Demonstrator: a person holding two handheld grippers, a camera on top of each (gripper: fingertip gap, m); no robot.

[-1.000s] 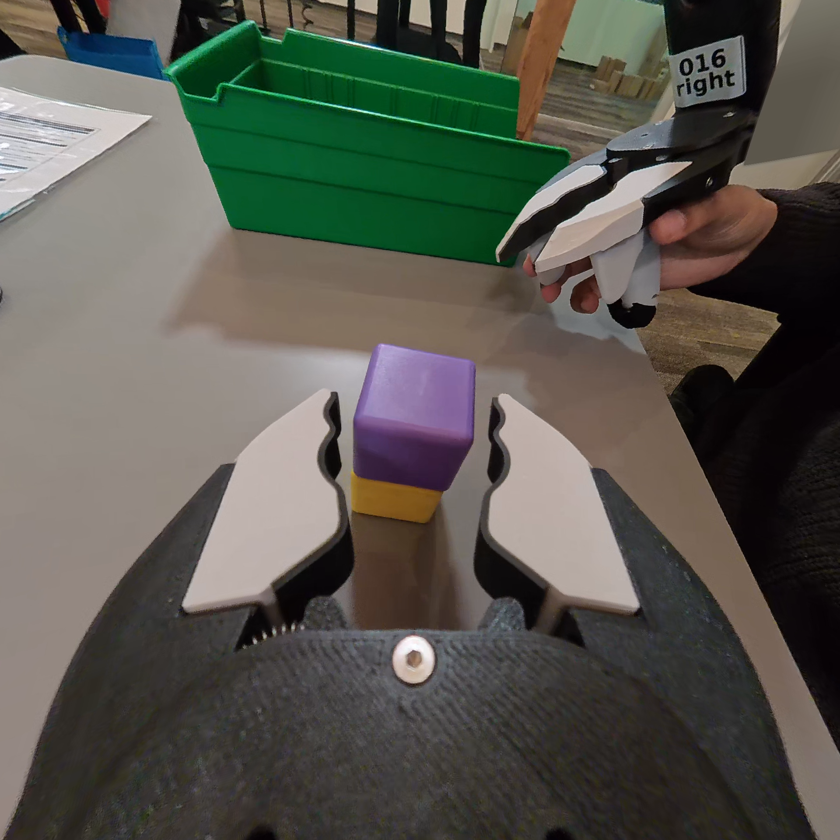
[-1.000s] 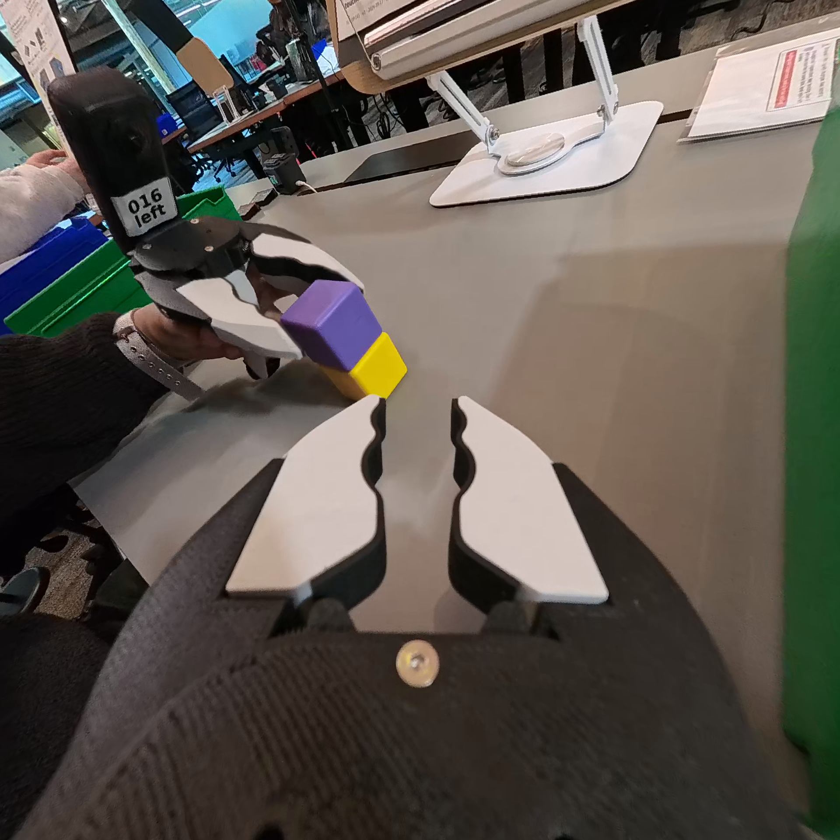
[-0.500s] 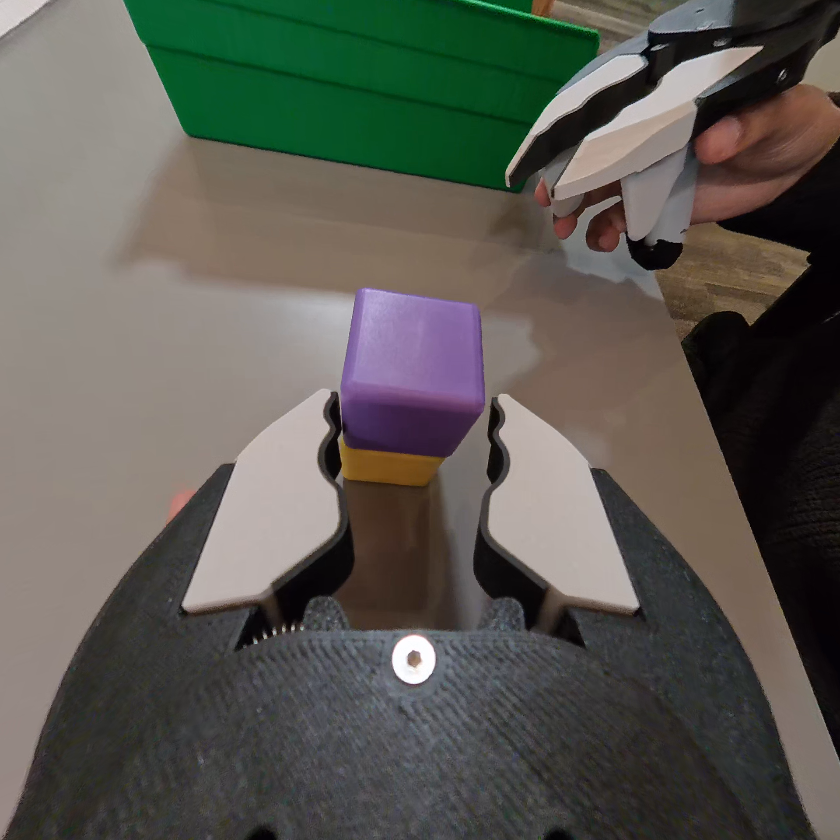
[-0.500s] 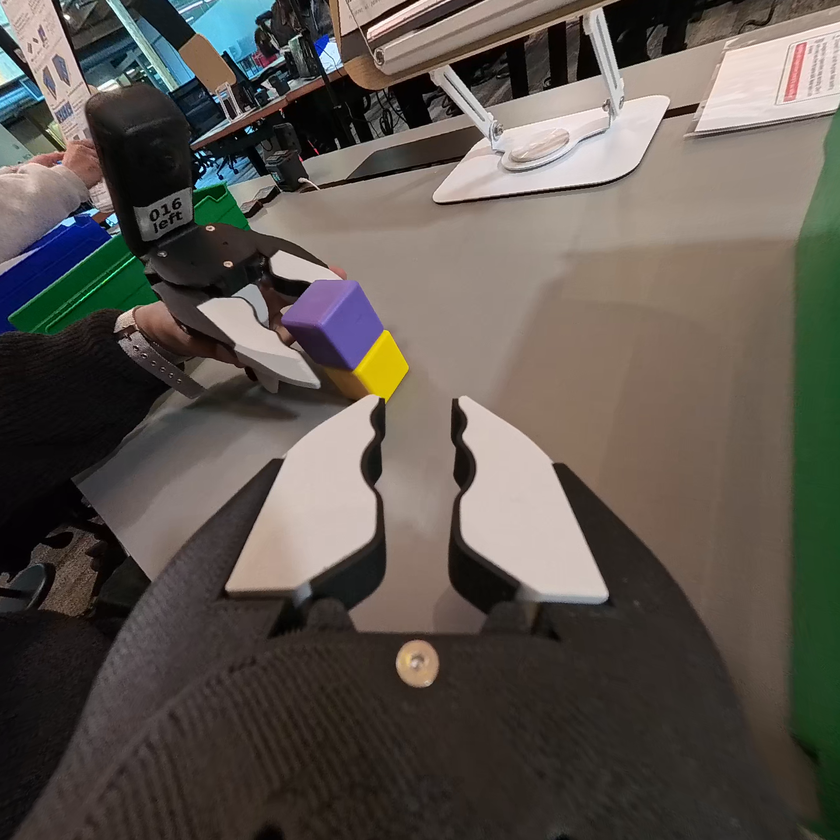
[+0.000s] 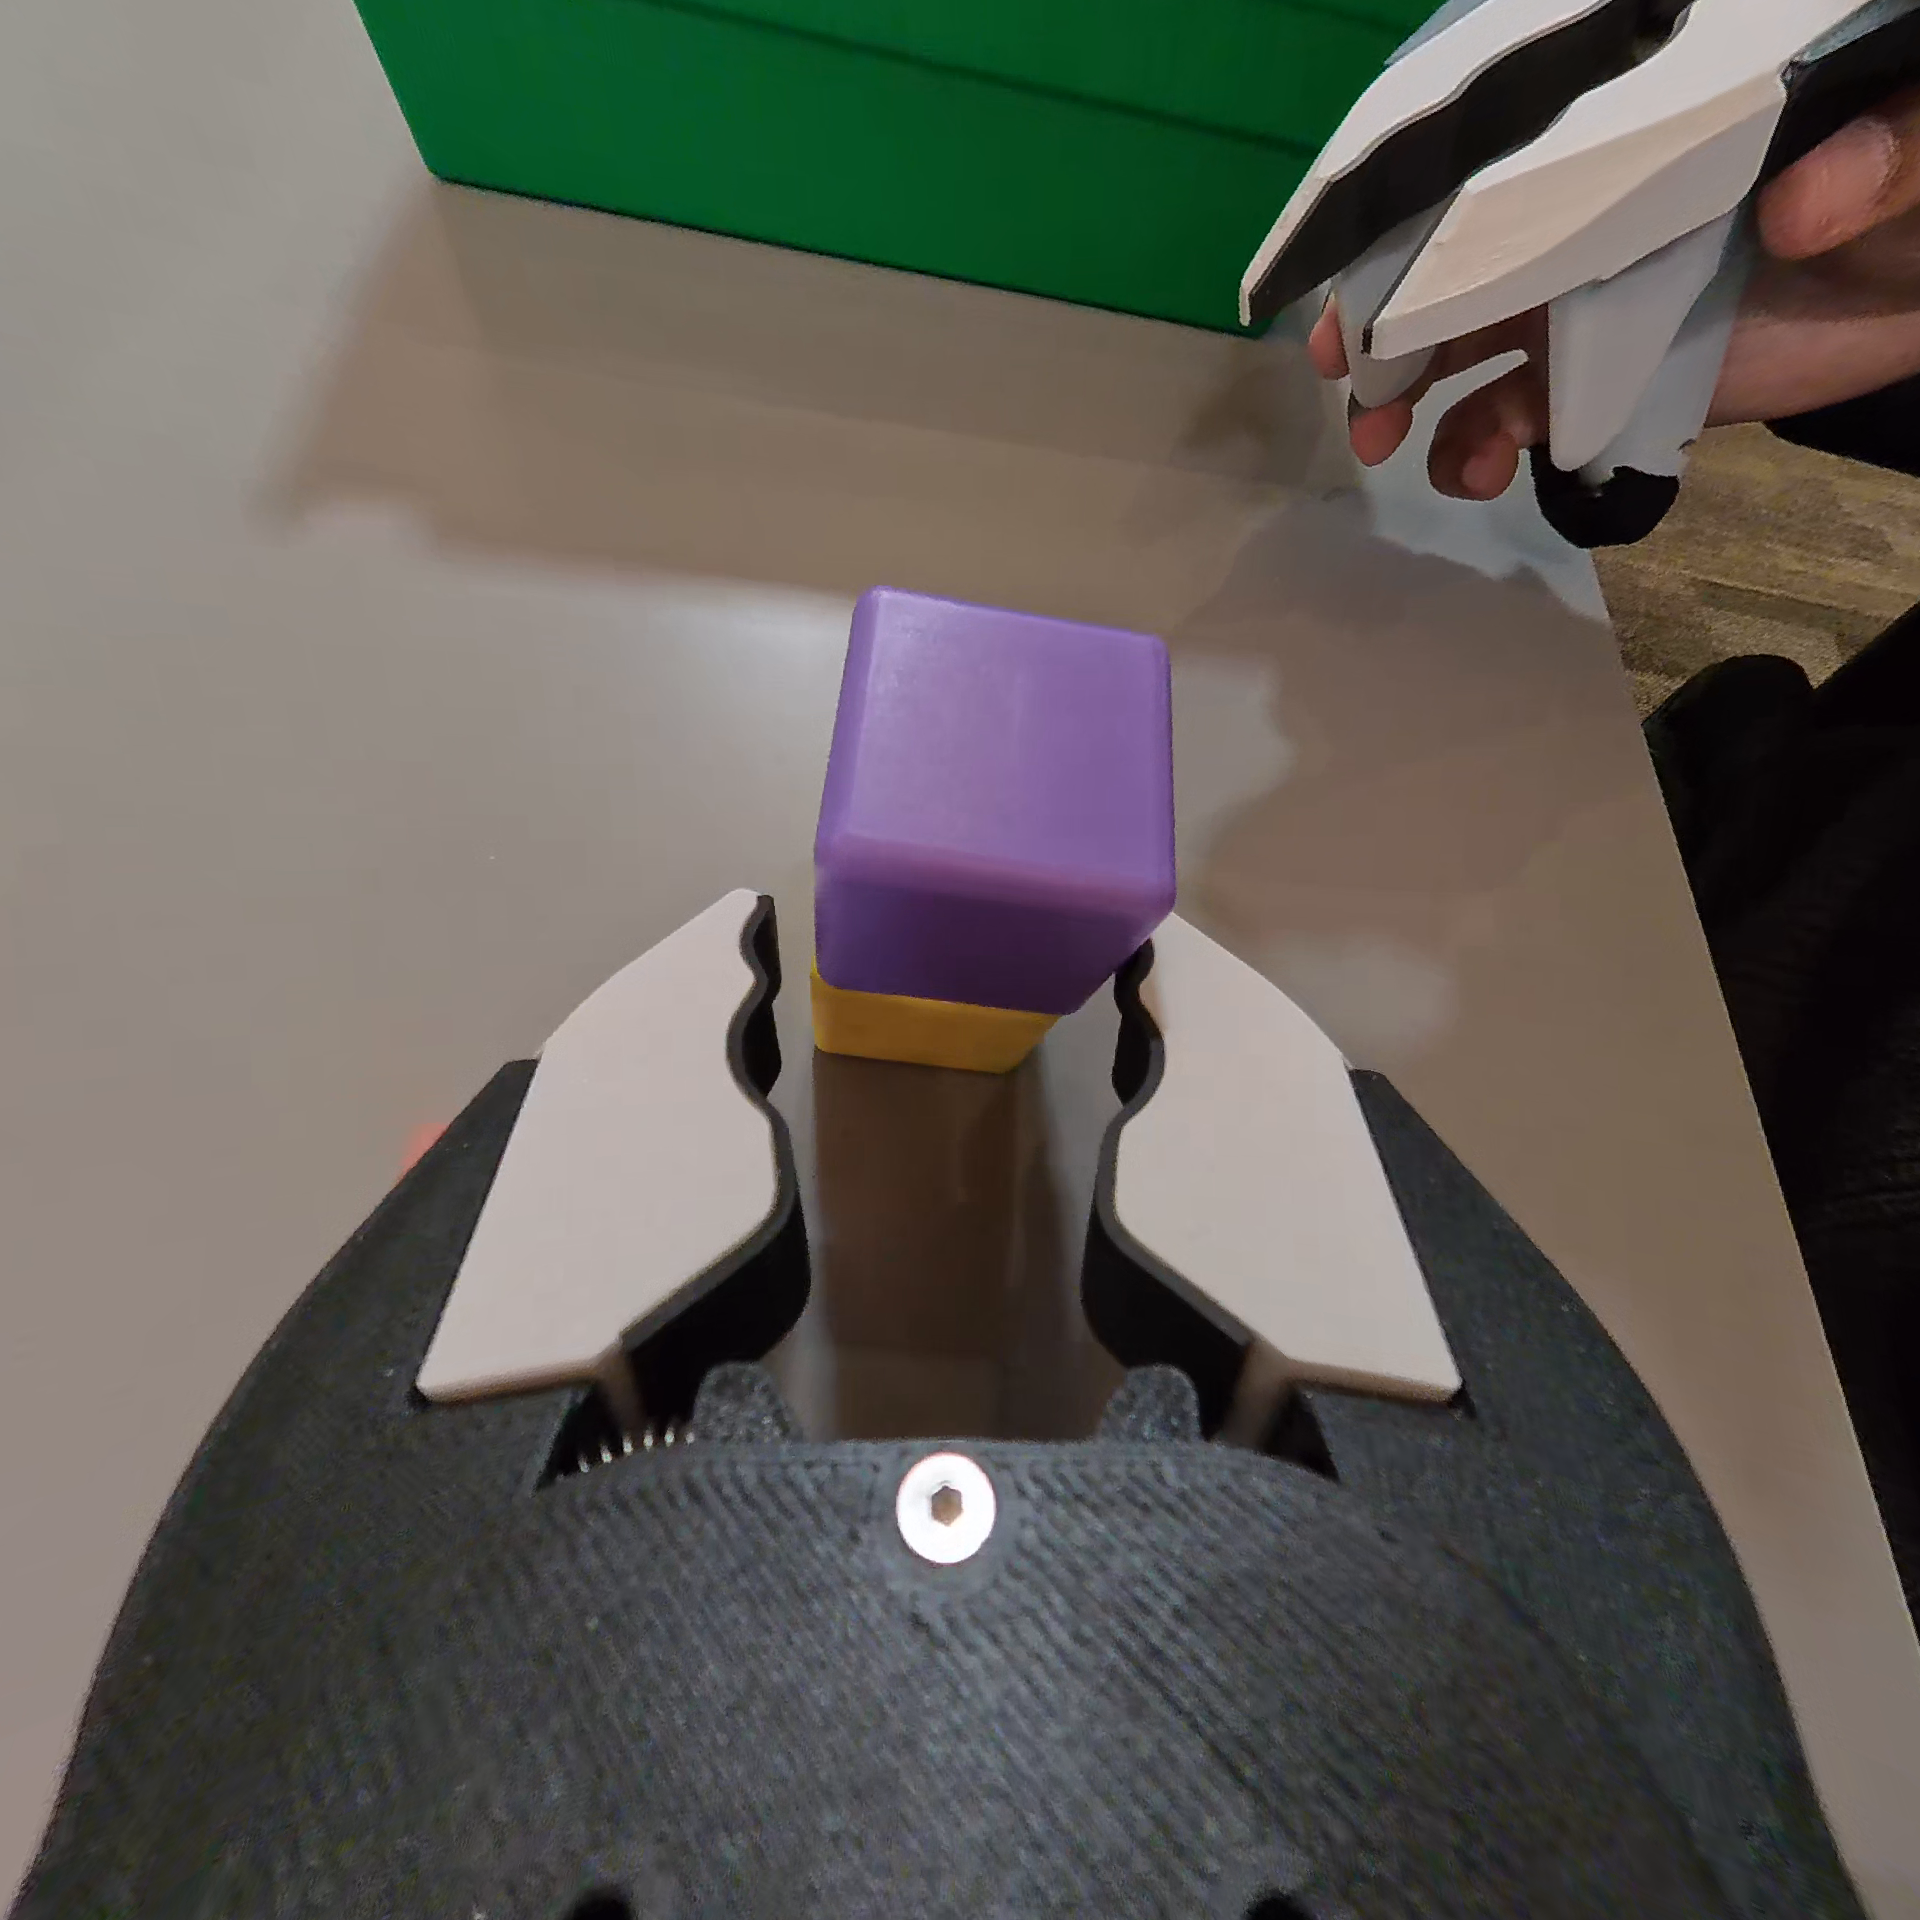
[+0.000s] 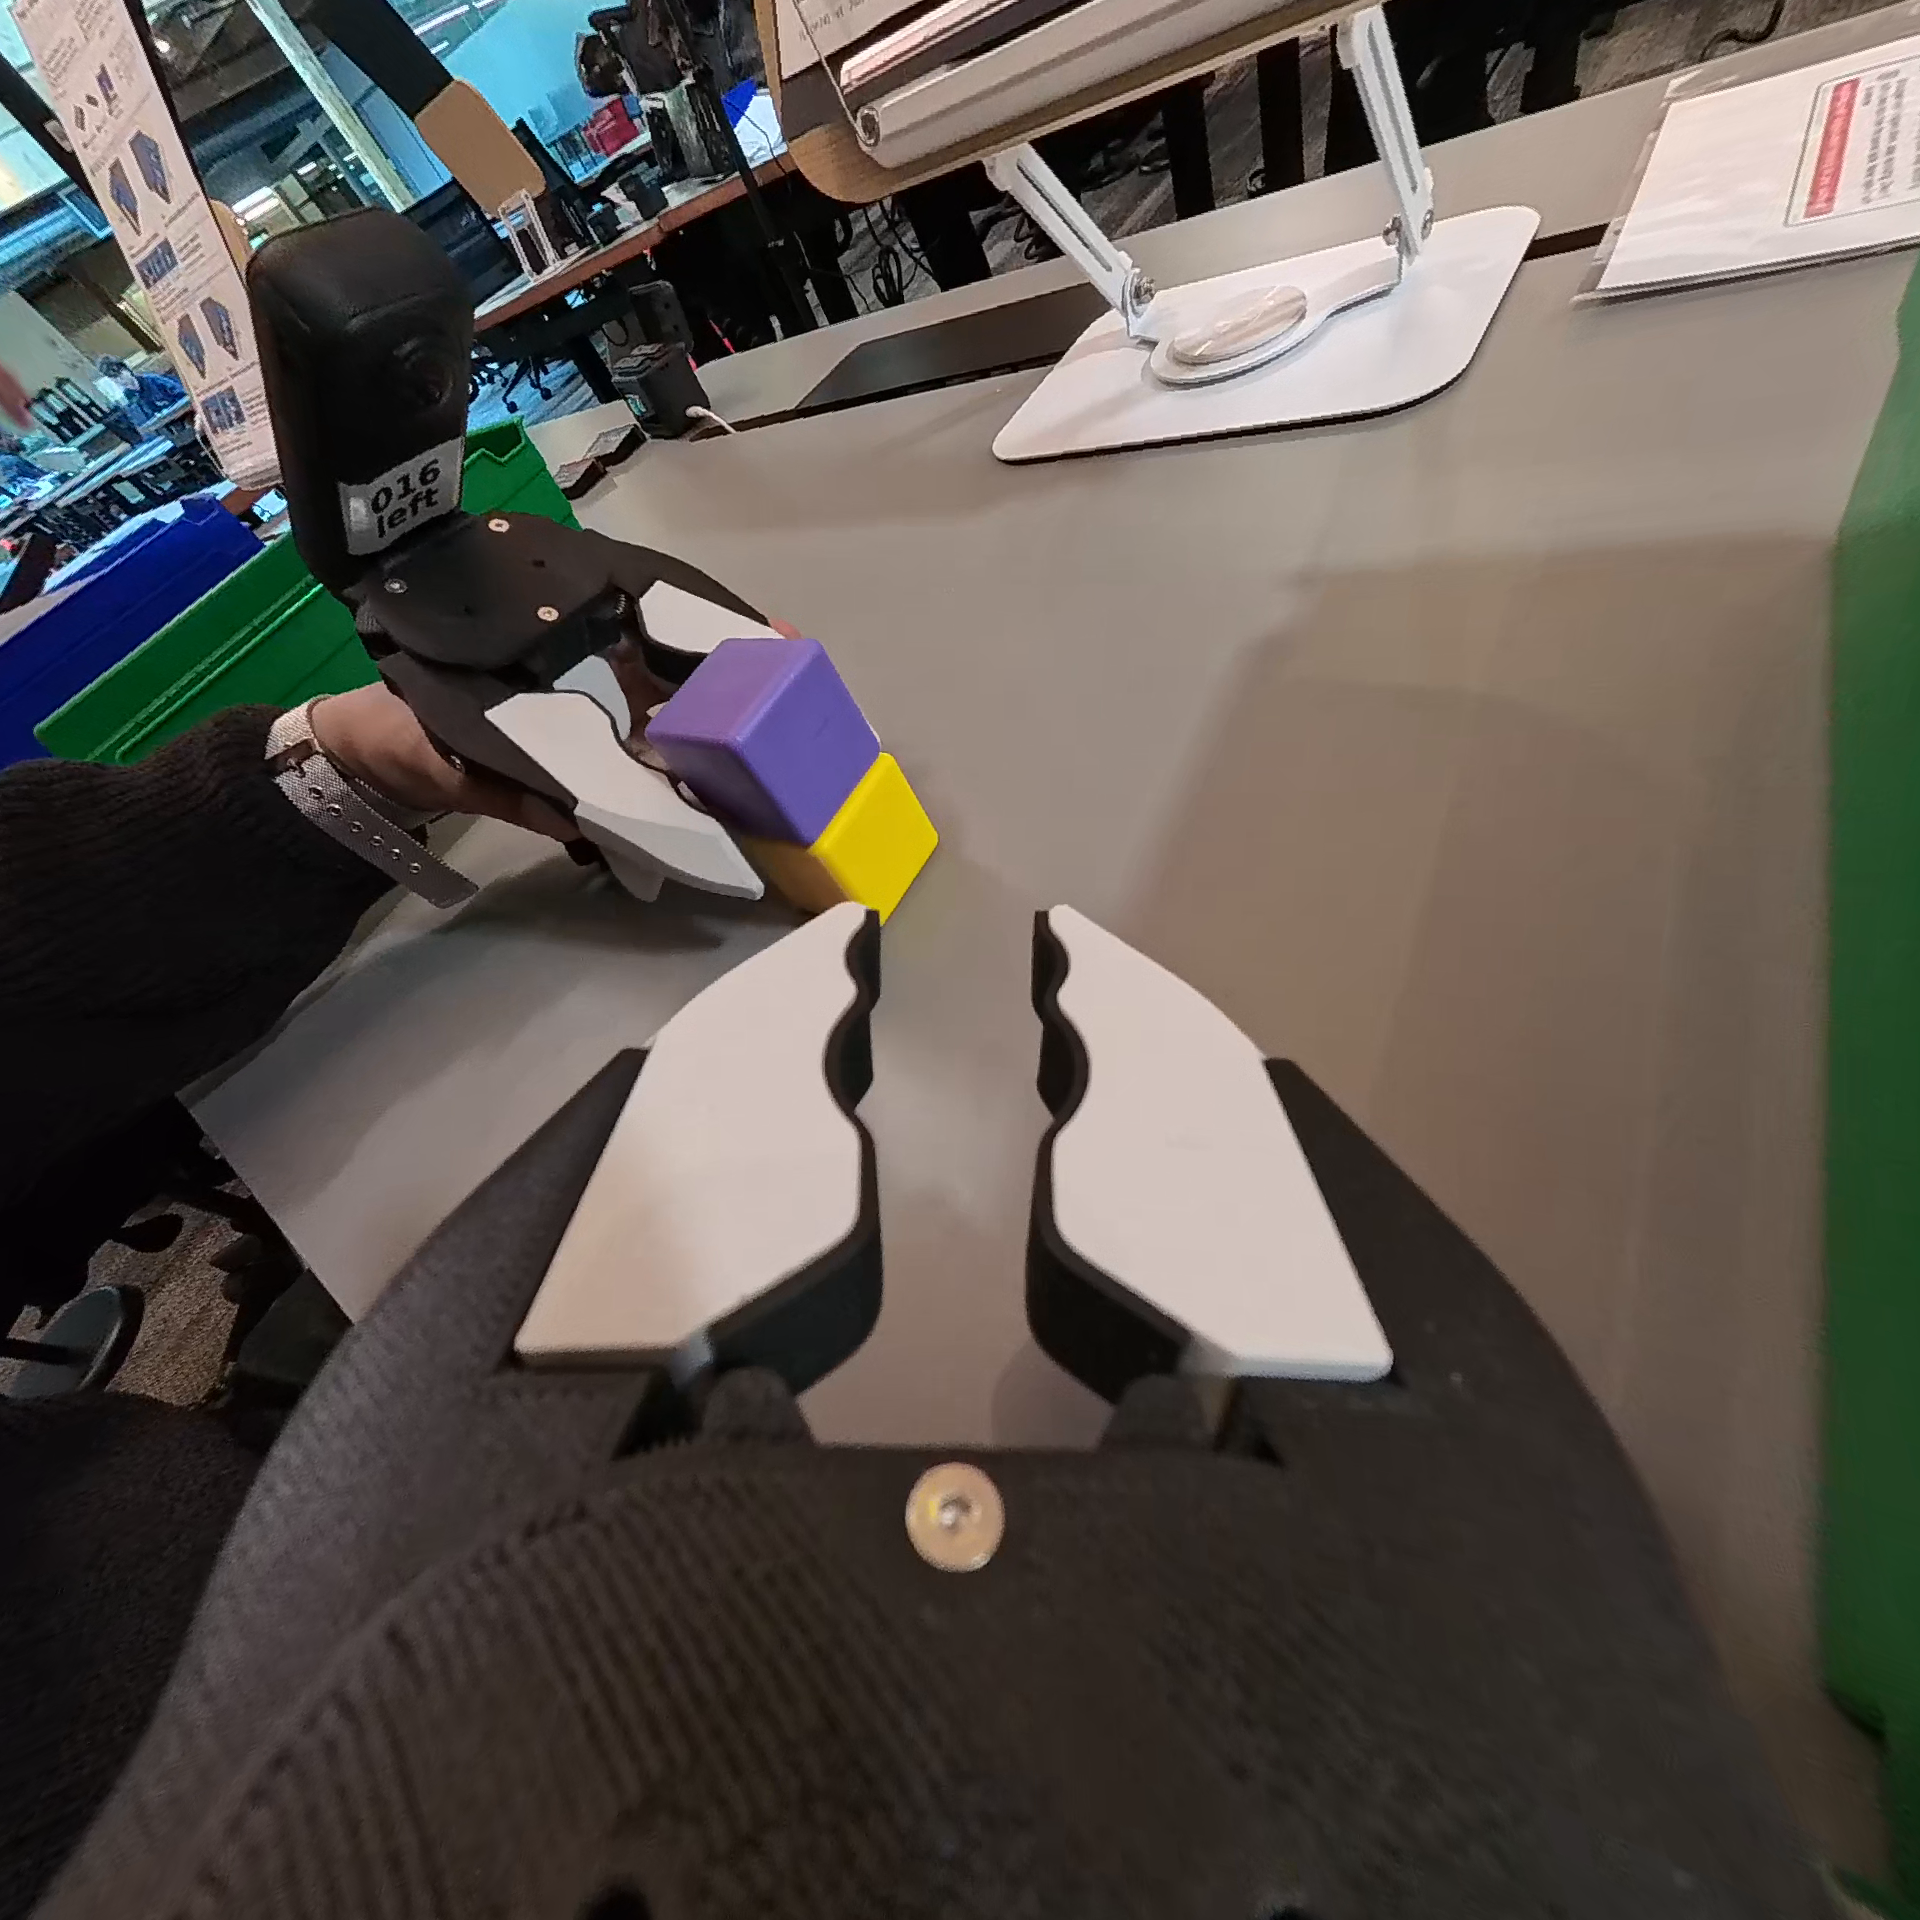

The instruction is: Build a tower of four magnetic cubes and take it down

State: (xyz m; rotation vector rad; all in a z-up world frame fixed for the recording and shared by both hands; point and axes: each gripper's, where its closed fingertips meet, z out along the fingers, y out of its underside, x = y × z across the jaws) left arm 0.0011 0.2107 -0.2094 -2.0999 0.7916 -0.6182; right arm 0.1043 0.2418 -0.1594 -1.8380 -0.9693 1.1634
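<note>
A purple cube [image 5: 997, 769] sits stacked on a yellow cube [image 5: 925, 1029] on the grey table [image 5: 416, 727]. My left gripper [image 5: 948, 951] is open and empty. Its fingertips flank the near lower part of the stack, and the right tip is at the purple cube's corner. In the right wrist view the left gripper [image 6: 665, 769] tilts down beside the purple cube [image 6: 769, 727] and the yellow cube [image 6: 873, 831]. My right gripper [image 6: 954, 925] has a narrow gap and holds nothing. It hovers a short way from the stack and also shows in the left wrist view [image 5: 1320, 312].
A green bin [image 5: 831, 135] stands behind the stack and fills the right edge of the right wrist view [image 6: 1881, 935]. A white stand [image 6: 1299, 353] and a paper sheet [image 6: 1766, 177] lie farther back. Another green bin [image 6: 208, 665] and a blue bin [image 6: 104, 582] are at the left. The table edge runs beside the person's dark sleeve [image 6: 125, 883].
My left gripper has drawn back and tipped downward, so the stack now lies at its fingertips instead of between the fingers. Its opening is unchanged. The right gripper has barely moved.
</note>
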